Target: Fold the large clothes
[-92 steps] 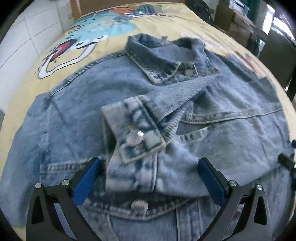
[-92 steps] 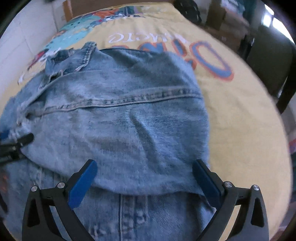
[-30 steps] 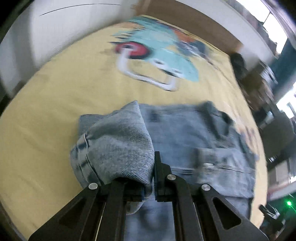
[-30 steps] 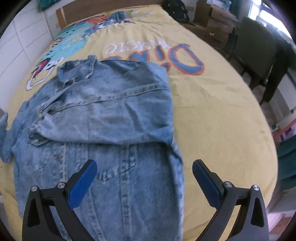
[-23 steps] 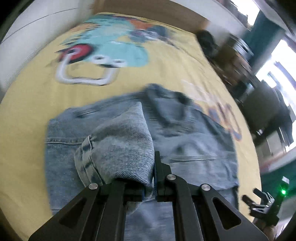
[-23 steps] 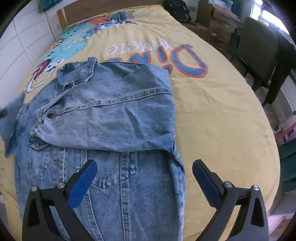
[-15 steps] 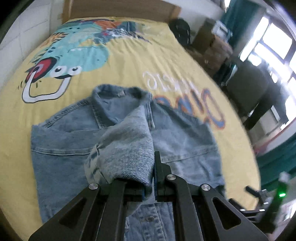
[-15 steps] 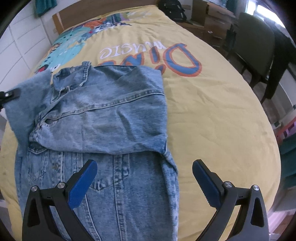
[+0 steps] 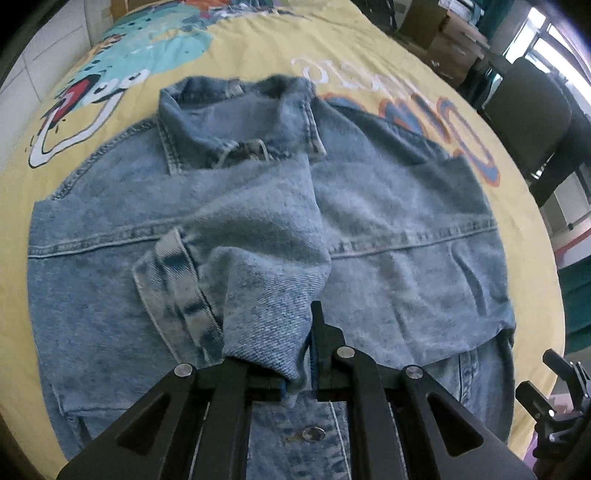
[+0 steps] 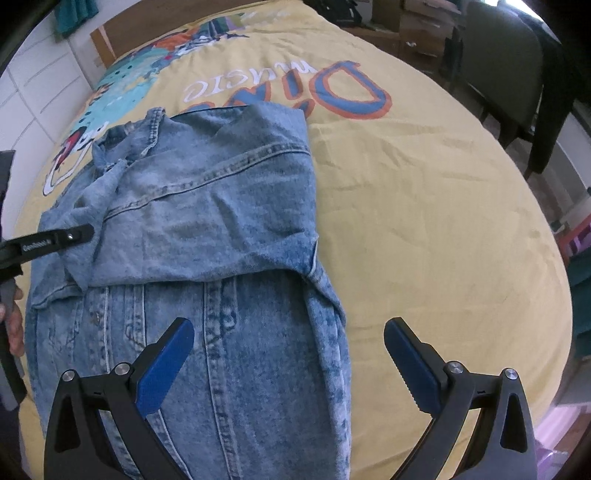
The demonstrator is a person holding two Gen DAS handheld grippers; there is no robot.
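Sleeve [image 9: 258, 236] moved: three seconds back it lay folded on the jacket front with both hand-held grippers wide open; a second ago the left one had it lifted out past the jacket's left edge; now it is carried in over the chest, just below the collar [image 9: 236, 110].

Left hand-held gripper [image 9: 299, 373]: jaws nearly together, just starting to part, sleeve cloth still pinched between them. Cuff [image 9: 177, 280] hangs to the left of the pinched fold. In the right wrist view the same tool [image 10: 48, 242] enters from the left edge with its tip over the jacket's left side; part of a hand [image 10: 13, 317] shows below it.

Right hand-held gripper [image 10: 288, 354]: wide open, nothing between the jaws, blue pads [image 10: 166, 365] hovering over the jacket's lower right part, right pad over bare bedspread.

Jacket [image 10: 207, 229]: blue denim, lying front-up on the bed, collar towards the headboard [image 10: 110, 33]. Other sleeve already folded across the chest, its lower edge running sideways across the body. Button [image 9: 312, 432] on the front visible just under the left tool.

Bedspread [image 10: 424, 206]: yellow, printed with a cartoon figure and large lettering. Dark chair [image 10: 506, 66] beside the bed on the right.
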